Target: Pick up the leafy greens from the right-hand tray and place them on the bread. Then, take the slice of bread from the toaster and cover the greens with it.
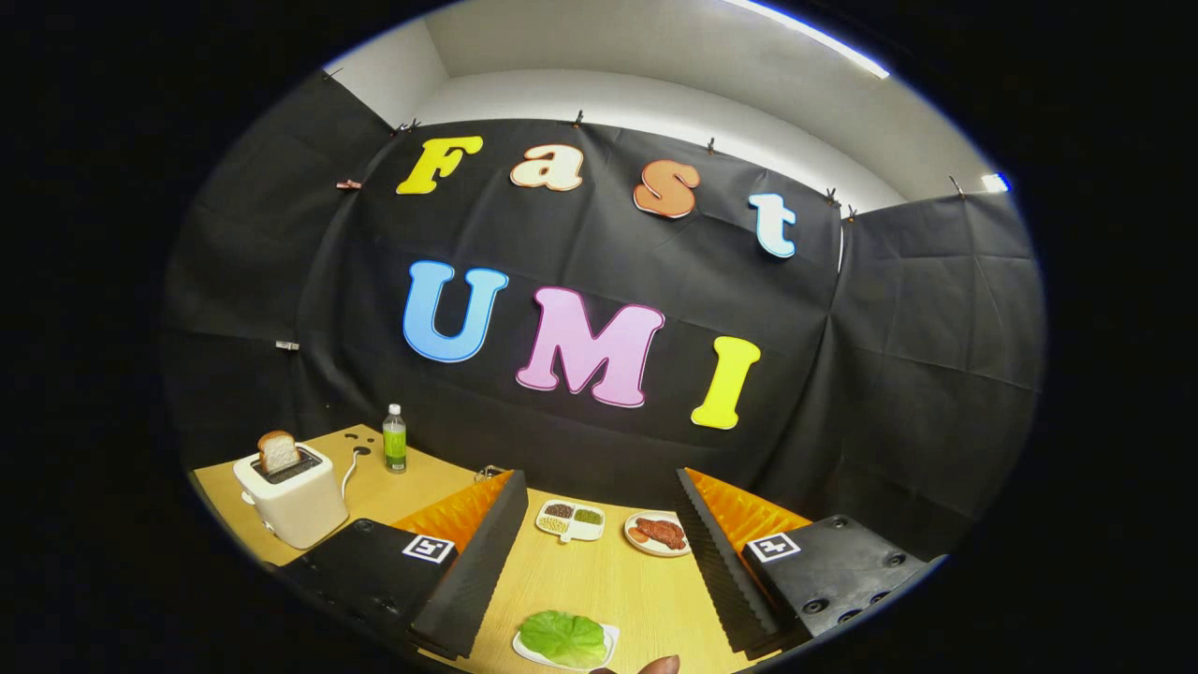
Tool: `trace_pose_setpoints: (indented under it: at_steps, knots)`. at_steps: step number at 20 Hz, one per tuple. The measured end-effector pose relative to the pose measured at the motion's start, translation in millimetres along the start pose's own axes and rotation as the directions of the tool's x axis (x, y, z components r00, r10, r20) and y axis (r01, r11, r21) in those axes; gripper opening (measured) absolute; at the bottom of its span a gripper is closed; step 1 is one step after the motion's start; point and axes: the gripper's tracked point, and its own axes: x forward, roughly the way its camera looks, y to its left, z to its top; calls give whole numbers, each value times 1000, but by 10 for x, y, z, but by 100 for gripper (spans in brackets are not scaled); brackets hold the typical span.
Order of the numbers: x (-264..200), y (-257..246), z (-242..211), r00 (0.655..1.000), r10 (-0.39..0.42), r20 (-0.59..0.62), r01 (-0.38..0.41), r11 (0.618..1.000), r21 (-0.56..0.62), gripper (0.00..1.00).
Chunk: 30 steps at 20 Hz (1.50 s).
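My gripper (599, 479) is open wide, with nothing between its fingers. A green leaf of lettuce (563, 638) lies on a small white plate (608, 644) on the wooden table, low between the fingers and close to me. Whether bread lies under the leaf I cannot tell. Off to the left, beyond the left finger, a cream toaster (292, 501) stands with a slice of bread (278, 451) sticking up out of its slot.
Ahead between the fingertips sit a white divided dish of seeds (571, 520) and a plate of red meat (658, 534). A green bottle (395, 438) stands behind the toaster. A person's fingertip (660, 665) shows beside the lettuce plate. The table (599, 580) ends at the black cloth wall.
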Motion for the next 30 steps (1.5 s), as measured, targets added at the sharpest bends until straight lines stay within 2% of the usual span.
trace_pose_setpoints:
  at_steps: [4,7,10,14,17,18,21,22,23,25,27,29,30]
  knots:
    - [34,-40,-649,984,24,-177,-36,997,-67,97]
    - [56,117,-1240,938,120,-324,-140,989,-39,98]
    - [35,284,-1892,855,233,-463,-249,968,28,97]
    - [-1,358,-2691,732,309,-607,-316,944,99,95]
    - [31,364,-3205,653,328,-683,-348,930,115,82]
    - [42,384,-3343,627,340,-701,-357,925,130,81]
    - [59,443,-3612,561,380,-735,-381,907,178,78]
    - [84,449,-3666,548,390,-740,-390,902,186,74]
    - [105,442,-3709,534,396,-747,-396,898,192,66]
    - [140,446,-3778,511,409,-756,-404,891,208,61]
    - [147,440,-3868,487,412,-770,-412,886,214,60]
    - [64,446,-3965,443,417,-794,-427,877,222,59]
    - [95,434,-3944,450,418,-789,-434,875,216,60]
